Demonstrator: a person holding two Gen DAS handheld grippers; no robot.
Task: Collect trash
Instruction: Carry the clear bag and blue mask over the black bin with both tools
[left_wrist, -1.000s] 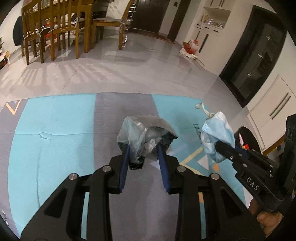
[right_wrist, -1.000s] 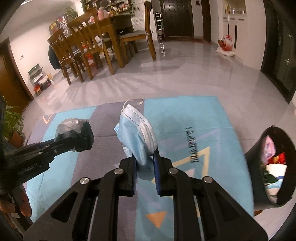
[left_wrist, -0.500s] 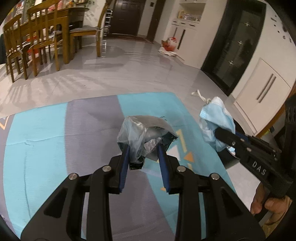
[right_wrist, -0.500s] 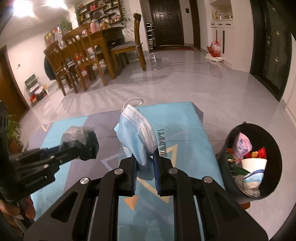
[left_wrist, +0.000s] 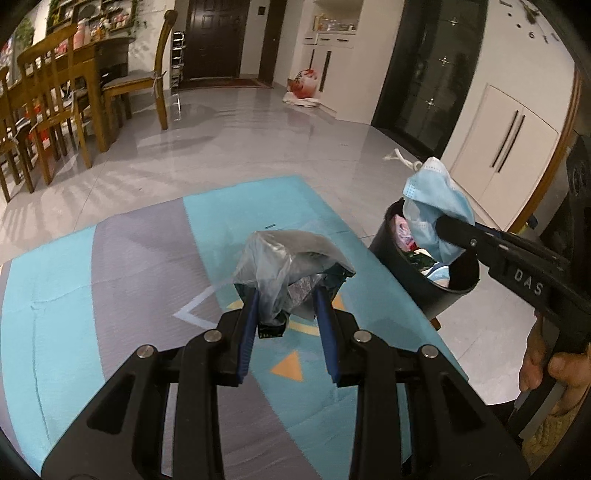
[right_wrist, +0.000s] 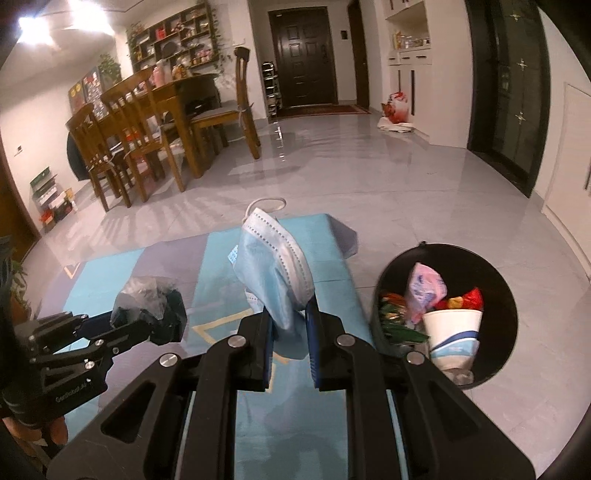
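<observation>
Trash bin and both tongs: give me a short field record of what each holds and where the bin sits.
left tongs: shut on crumpled plastic wrapper, held above the mat
right tongs: shut on blue face mask
trash bin: black, round, open top, on the grey floor beside the mat's edge
bin contents: white paper cup, pink packet, red and green wrappers
mat: teal and grey
mask versus bin: in the left wrist view the mask lines up with the bin's mouth; not yet released

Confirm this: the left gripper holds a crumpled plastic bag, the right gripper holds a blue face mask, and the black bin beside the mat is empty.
Not quite: the black bin is not empty. The right wrist view shows a paper cup and wrappers inside. The rest stands.
</observation>
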